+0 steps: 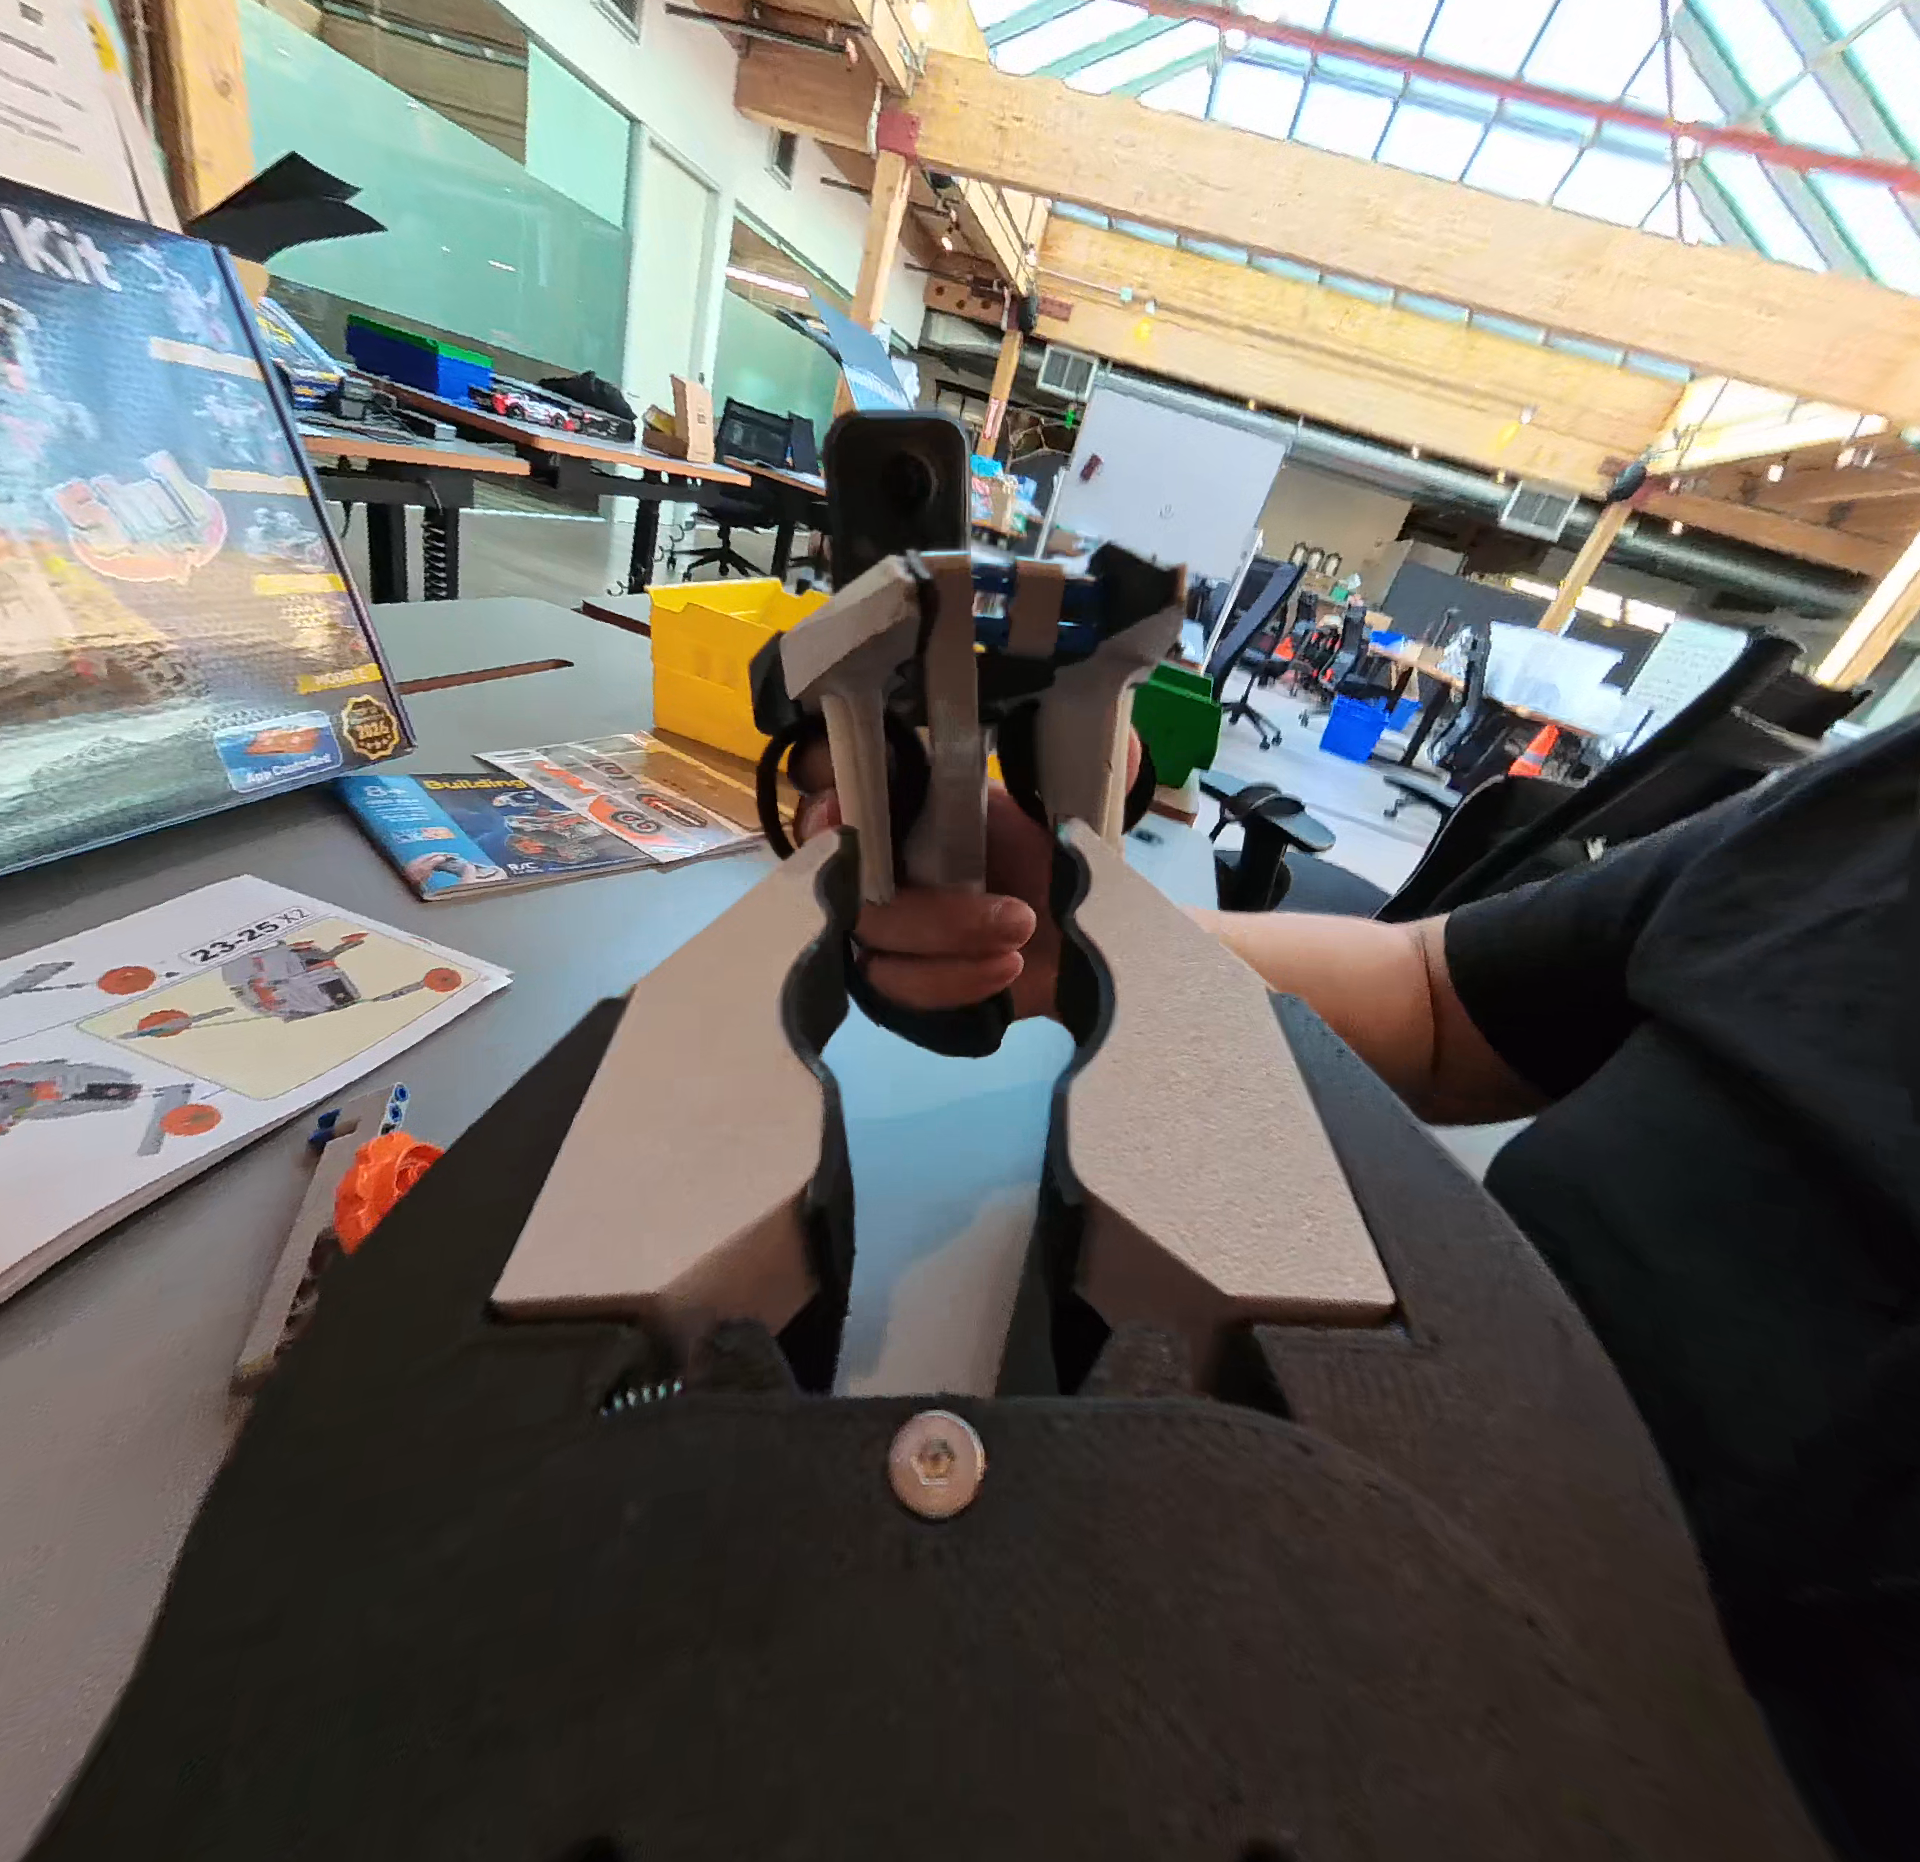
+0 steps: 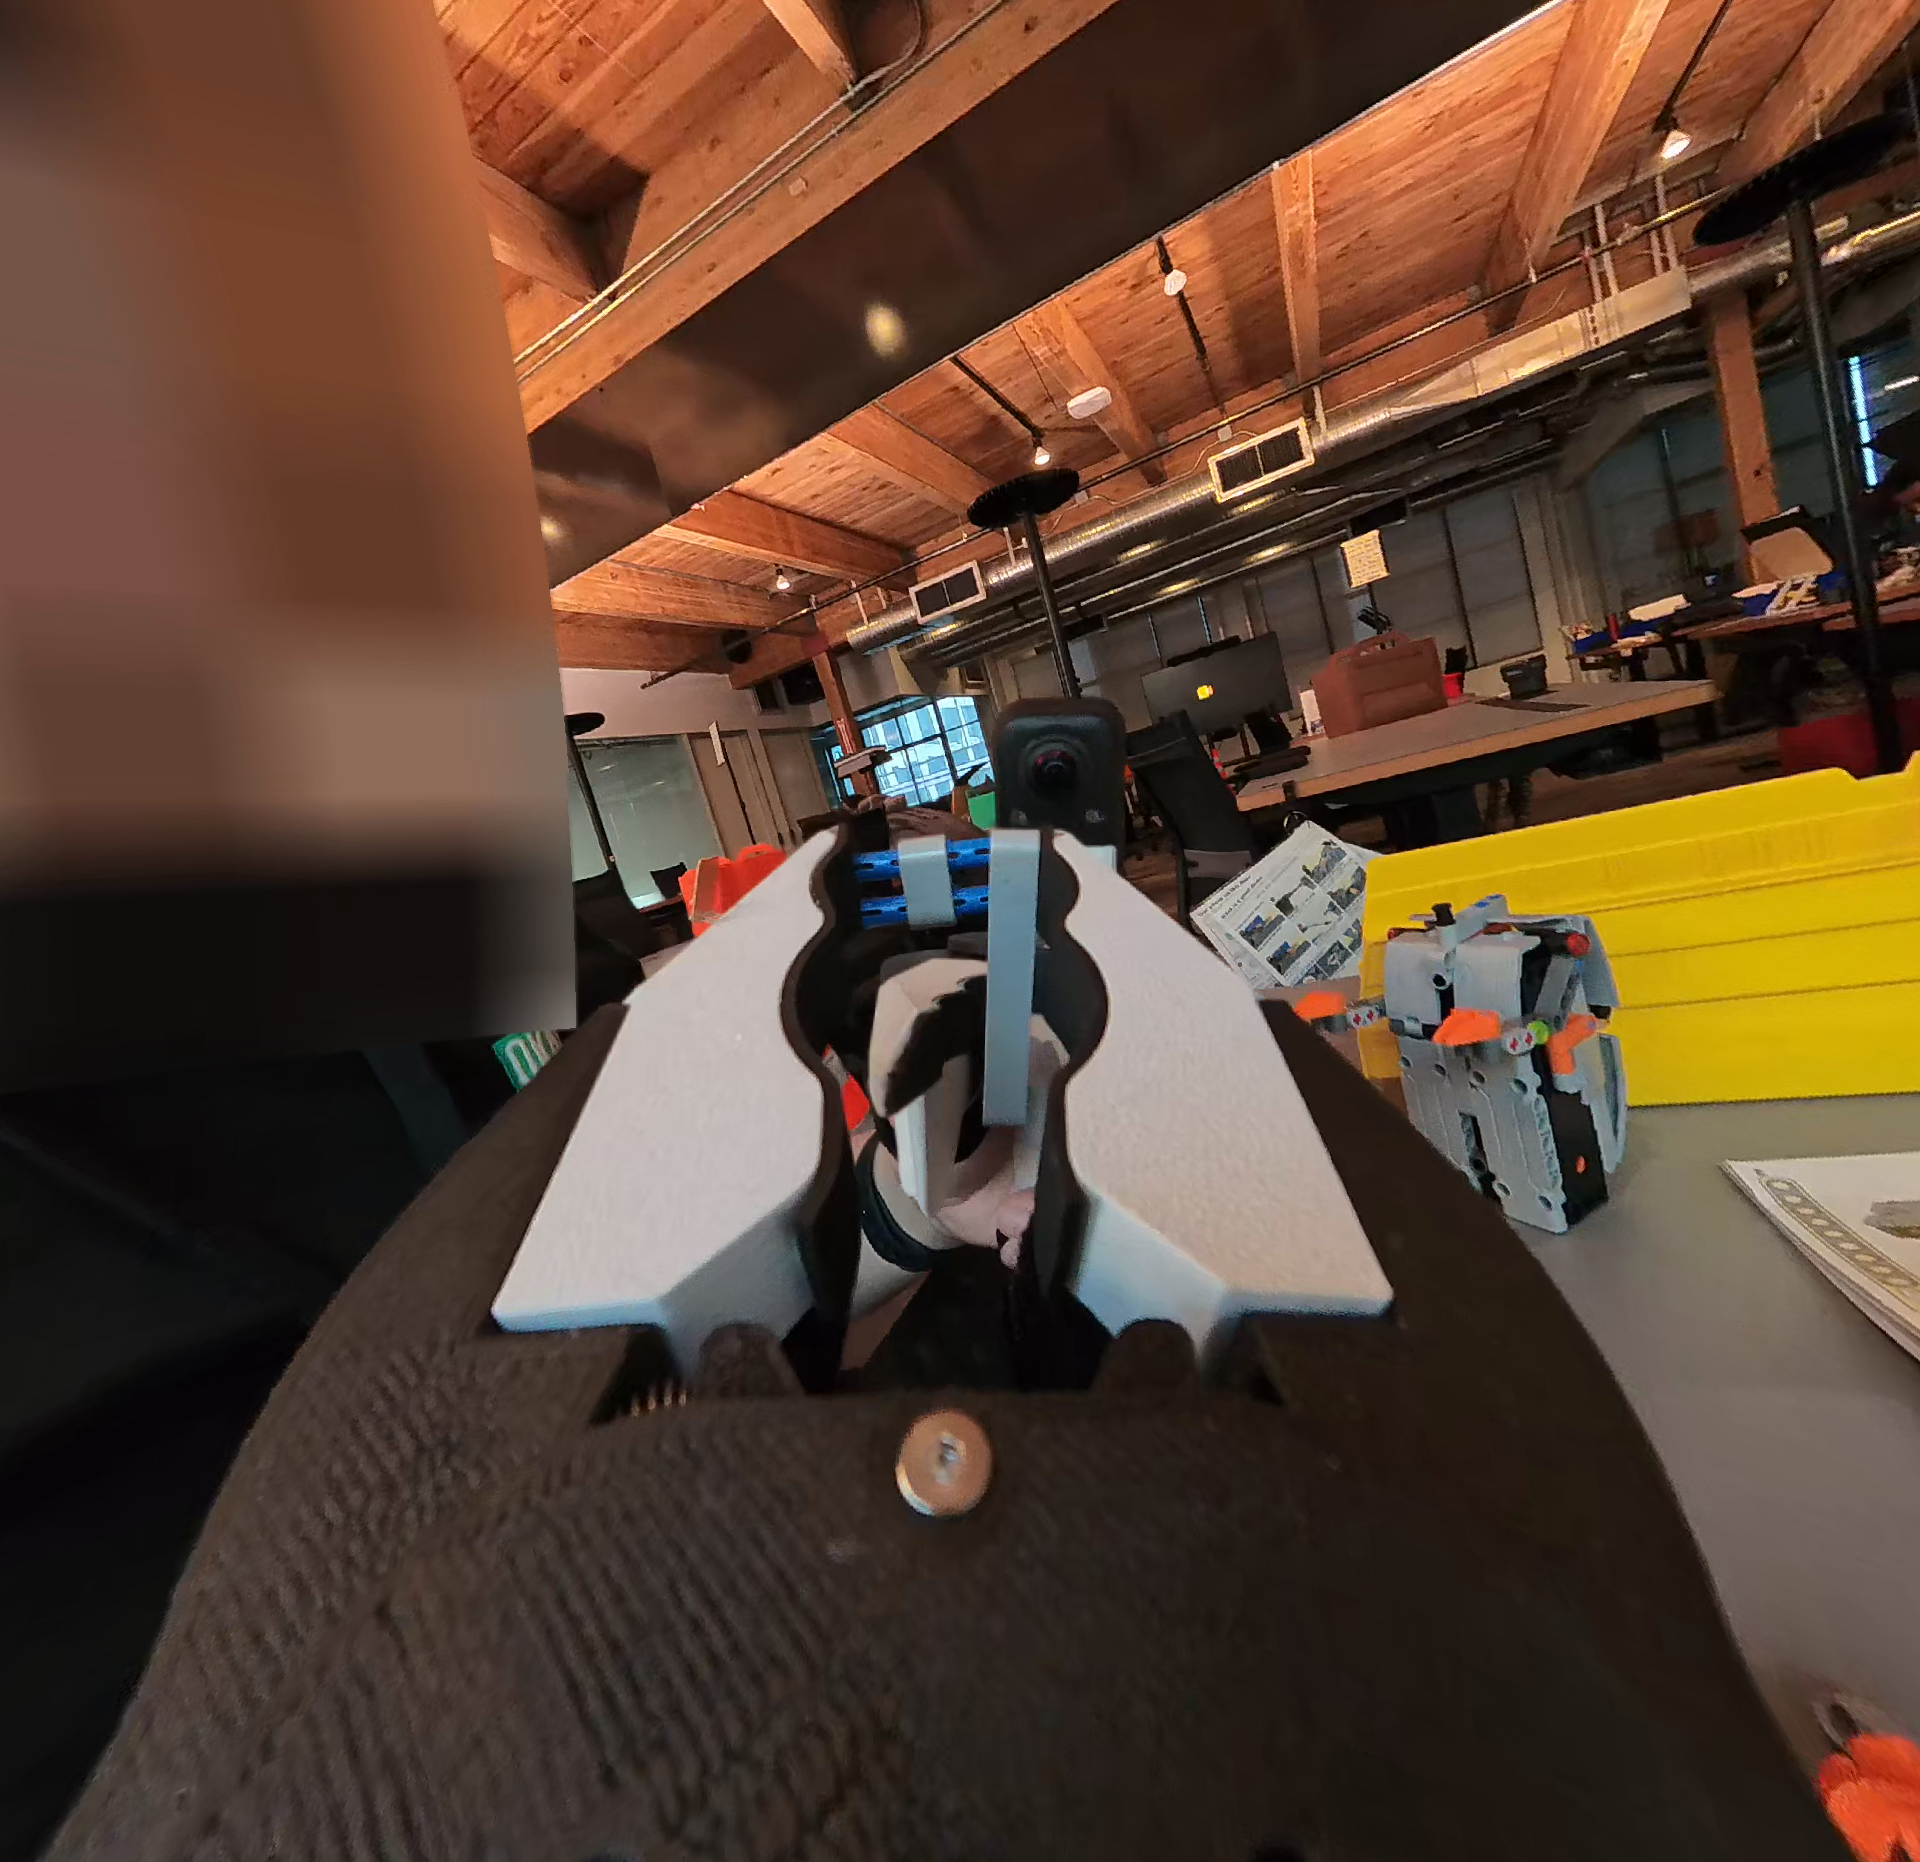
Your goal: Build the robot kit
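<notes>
My right gripper [image 2: 951, 856] is shut on a small assembly: a long grey beam [image 2: 1010, 981] joined by blue pins [image 2: 878, 882] to a short grey connector. The beam hangs down from its fingertips. In the left wrist view the right gripper [image 1: 1018, 607] faces me, held by a hand [image 1: 935, 939], with the beam [image 1: 956, 742] upright. My left gripper [image 1: 956, 856] is open. Its tips stand on either side of the beam's lower end without touching it. The left gripper's fingers [image 2: 914, 1095] show behind the beam in the right wrist view.
On the grey table [image 1: 125, 1417] lie an open instruction booklet [image 1: 208, 1033], an orange wheel [image 1: 379, 1184], a kit box [image 1: 156, 565], leaflets [image 1: 520, 825] and a yellow bin [image 1: 717, 659]. A partly built grey and orange model [image 2: 1496, 1064] stands by the bin [image 2: 1714, 929]. The person's arm [image 1: 1351, 981] is at the right. The left gripper's tips are roughly 5 cm from the right gripper's. The left tips stand about 15 cm off the orange wheel [image 1: 379, 1184].
</notes>
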Action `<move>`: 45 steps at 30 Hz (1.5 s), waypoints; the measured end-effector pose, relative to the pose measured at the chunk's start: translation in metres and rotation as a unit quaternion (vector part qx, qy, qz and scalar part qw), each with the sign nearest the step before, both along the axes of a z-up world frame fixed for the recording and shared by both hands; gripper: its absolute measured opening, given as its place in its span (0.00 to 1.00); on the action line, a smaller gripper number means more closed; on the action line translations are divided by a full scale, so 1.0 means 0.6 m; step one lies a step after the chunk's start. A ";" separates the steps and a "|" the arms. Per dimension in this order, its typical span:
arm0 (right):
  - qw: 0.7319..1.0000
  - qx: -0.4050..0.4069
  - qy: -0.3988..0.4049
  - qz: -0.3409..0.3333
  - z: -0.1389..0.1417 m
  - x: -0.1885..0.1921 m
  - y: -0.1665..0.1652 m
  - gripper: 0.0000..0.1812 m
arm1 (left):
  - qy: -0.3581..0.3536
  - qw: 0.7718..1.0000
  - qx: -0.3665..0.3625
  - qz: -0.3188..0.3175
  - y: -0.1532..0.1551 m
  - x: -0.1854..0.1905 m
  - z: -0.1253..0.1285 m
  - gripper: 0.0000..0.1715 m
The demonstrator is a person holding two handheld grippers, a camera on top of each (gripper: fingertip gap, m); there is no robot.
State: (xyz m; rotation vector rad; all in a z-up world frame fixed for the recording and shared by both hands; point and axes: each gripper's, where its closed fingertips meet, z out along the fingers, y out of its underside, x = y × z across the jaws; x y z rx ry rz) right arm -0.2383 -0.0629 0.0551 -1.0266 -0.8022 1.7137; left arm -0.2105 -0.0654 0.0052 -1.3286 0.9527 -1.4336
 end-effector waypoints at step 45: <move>0.967 0.123 -0.199 -0.095 -0.085 -0.009 -0.008 0.17 | 0.095 0.990 0.099 0.025 -0.002 -0.004 -0.068 0.04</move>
